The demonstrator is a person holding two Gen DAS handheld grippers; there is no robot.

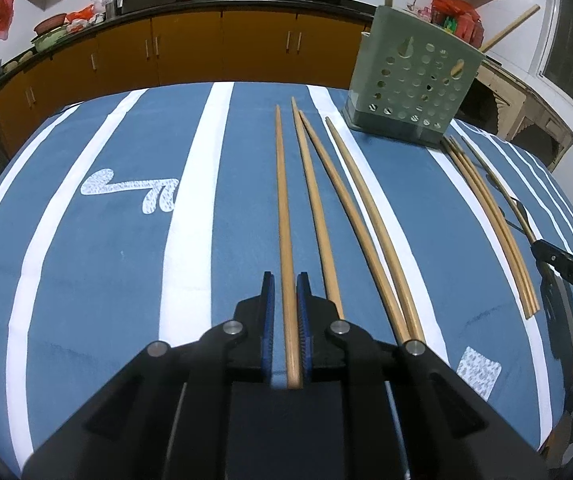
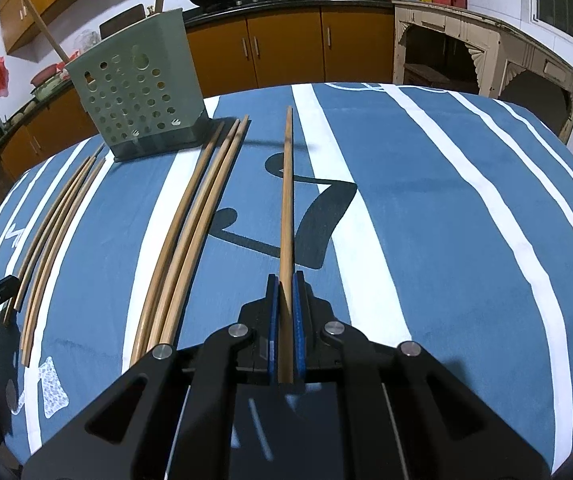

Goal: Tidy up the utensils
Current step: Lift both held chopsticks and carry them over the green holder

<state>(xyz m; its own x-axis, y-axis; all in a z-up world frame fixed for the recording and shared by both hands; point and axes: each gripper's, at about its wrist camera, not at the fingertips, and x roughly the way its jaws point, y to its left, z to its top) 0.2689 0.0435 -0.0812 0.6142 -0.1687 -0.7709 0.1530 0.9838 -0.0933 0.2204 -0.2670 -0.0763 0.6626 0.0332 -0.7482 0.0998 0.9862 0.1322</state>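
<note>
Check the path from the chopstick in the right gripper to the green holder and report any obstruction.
Nothing upright blocks it. The right gripper grips a chopstick; between it and the holder only three loose chopsticks lie flat on the cloth.

Butt end of the chopstick (image 2: 286,208) hidden between my right pads; utensil holder (image 1: 412,80) contents largely screened by its perforated wall
</note>
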